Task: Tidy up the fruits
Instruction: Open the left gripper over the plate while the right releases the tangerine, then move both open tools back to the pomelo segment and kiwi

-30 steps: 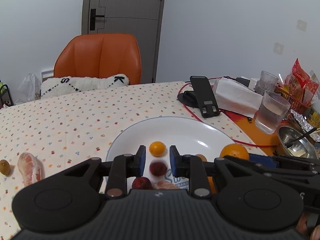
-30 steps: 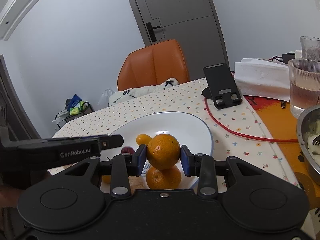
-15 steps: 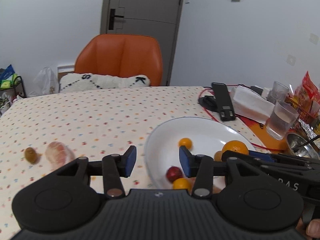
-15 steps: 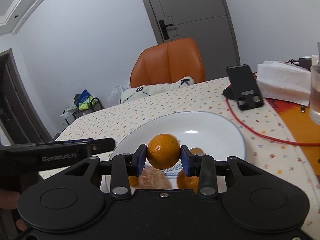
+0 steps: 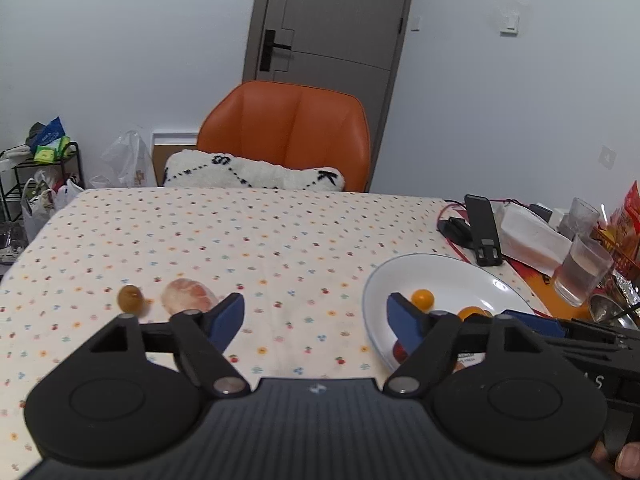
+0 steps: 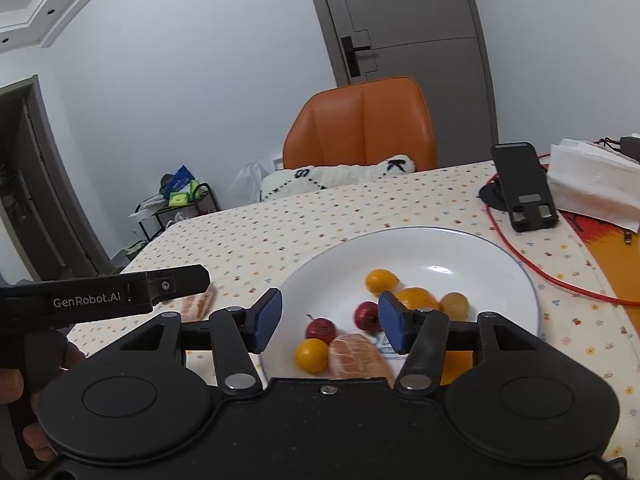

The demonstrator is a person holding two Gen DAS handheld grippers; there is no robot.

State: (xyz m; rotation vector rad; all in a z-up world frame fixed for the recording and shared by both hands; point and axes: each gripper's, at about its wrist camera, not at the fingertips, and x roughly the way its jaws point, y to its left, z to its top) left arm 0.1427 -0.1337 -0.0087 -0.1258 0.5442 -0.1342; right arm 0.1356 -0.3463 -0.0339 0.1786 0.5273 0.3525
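Observation:
A white plate (image 6: 460,248) holds several fruits: a small yellow-orange one (image 6: 382,280), an orange (image 6: 416,298), two red ones (image 6: 320,330), and a peeled citrus segment (image 6: 356,356). My right gripper (image 6: 330,318) hovers open over the plate's near side with nothing between its fingers. On the cloth left of the plate (image 5: 440,268) lie another peeled segment (image 5: 188,300) and a small olive-brown fruit (image 5: 130,298). My left gripper (image 5: 316,320) is open wide, between that segment and the plate.
The table has a dotted cloth (image 5: 260,240). A phone stand (image 5: 482,228), red cable (image 6: 520,256), tissue pack (image 6: 592,188), water glass (image 5: 582,276) and metal bowl (image 5: 608,312) crowd the right side. An orange chair (image 5: 288,132) with a white cushion stands behind.
My right gripper opened and let go of the orange, which now rests on the plate. My left gripper opened wider and swung left, away from the plate toward the loose segment.

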